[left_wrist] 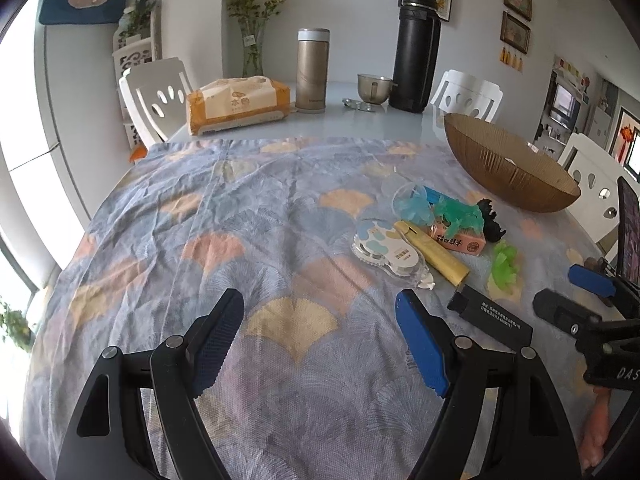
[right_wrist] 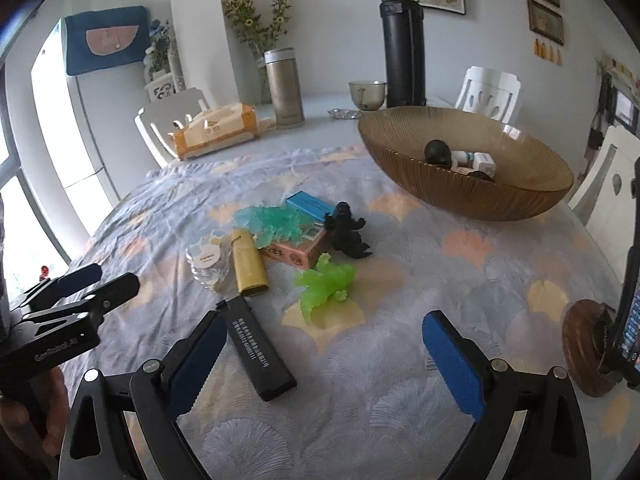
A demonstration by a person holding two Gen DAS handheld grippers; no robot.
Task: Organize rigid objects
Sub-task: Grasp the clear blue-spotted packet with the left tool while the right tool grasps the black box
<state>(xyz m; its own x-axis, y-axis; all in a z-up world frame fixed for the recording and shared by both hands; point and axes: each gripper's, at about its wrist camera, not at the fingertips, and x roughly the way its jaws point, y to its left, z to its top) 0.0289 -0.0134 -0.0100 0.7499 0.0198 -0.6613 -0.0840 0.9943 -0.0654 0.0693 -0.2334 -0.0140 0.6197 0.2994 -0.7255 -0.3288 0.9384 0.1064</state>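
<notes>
Black box (right_wrist: pixel 258 350) lies flat on the cloth (right_wrist: pixel 400 360), touching my right gripper's (right_wrist: pixel 326 364) left pad; stiff, light, probably slick, so I'd pinch its long sides. Both grippers, left (left_wrist: pixel 320 344) too, gape wide, empty.

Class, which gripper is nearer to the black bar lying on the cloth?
Right. The right gripper has its left finger almost beside the black bar, which lies partly between its open fingers. The left gripper sits further off, the bar to its right.
</notes>
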